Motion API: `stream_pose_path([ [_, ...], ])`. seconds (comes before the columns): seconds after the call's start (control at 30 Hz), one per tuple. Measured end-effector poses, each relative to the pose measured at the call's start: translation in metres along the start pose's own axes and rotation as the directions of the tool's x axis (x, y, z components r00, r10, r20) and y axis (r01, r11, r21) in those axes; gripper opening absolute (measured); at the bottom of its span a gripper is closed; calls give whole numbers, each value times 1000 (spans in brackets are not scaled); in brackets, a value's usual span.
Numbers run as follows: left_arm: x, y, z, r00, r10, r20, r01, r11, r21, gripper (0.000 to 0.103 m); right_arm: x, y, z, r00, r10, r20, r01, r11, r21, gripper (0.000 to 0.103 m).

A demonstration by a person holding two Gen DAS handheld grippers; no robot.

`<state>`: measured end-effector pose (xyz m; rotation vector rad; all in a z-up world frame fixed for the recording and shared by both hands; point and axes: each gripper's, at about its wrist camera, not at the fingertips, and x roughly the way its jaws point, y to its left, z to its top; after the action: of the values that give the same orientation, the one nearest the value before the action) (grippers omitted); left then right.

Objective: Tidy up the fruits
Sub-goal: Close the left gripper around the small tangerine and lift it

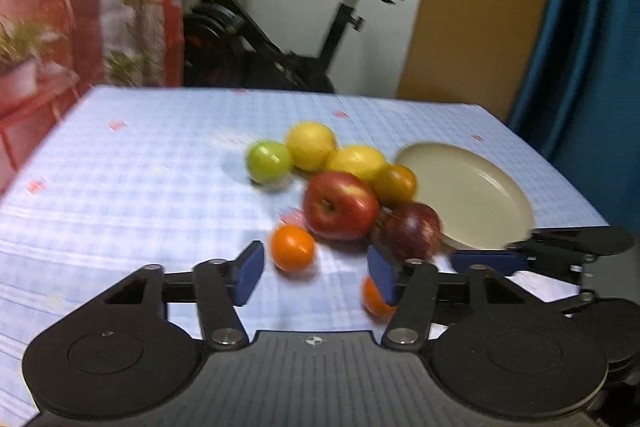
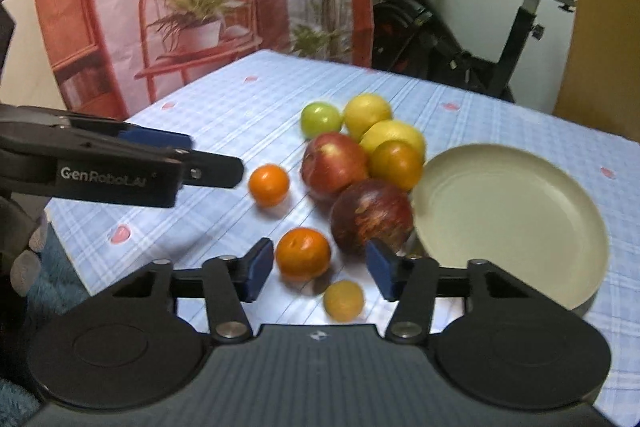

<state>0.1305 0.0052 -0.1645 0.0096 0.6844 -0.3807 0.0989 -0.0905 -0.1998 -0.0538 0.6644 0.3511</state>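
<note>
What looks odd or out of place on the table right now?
The plate is bare while every fruit lies loose on the tablecloth beside it. The dark red apple leans against the plate's rim and shows a pale scuffed patch on its skin. Nothing is spilled.

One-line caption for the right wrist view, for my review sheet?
Right tongs open above a small orange, fruit pile beside an empty cream plate on a checked tablecloth.

Two cameras on my wrists, close over the bench (image 1: 160, 155).
Both look forward and downward along my fingers (image 2: 260, 267), sharing the fruit pile (image 1: 340, 205) and plate (image 2: 508, 223).
</note>
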Motion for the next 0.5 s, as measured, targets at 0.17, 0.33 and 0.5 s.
stream_pose_path([
  [0.17, 11, -4, -5, 999, -48, -25, 48, 999, 0, 54, 6, 2, -3, 1000, 28, -13, -28, 1000, -8, 40],
  [0.33, 20, -5, -7, 991, -119, -56, 117, 992, -37, 53, 13, 8, -4, 999, 32, -15, -33, 999, -38, 36],
  [0.5, 30, 1, -6, 982, -173, -78, 163, 979, -122, 53, 20, 9, -3, 1000, 16, -12, -17, 998, -54, 36],
])
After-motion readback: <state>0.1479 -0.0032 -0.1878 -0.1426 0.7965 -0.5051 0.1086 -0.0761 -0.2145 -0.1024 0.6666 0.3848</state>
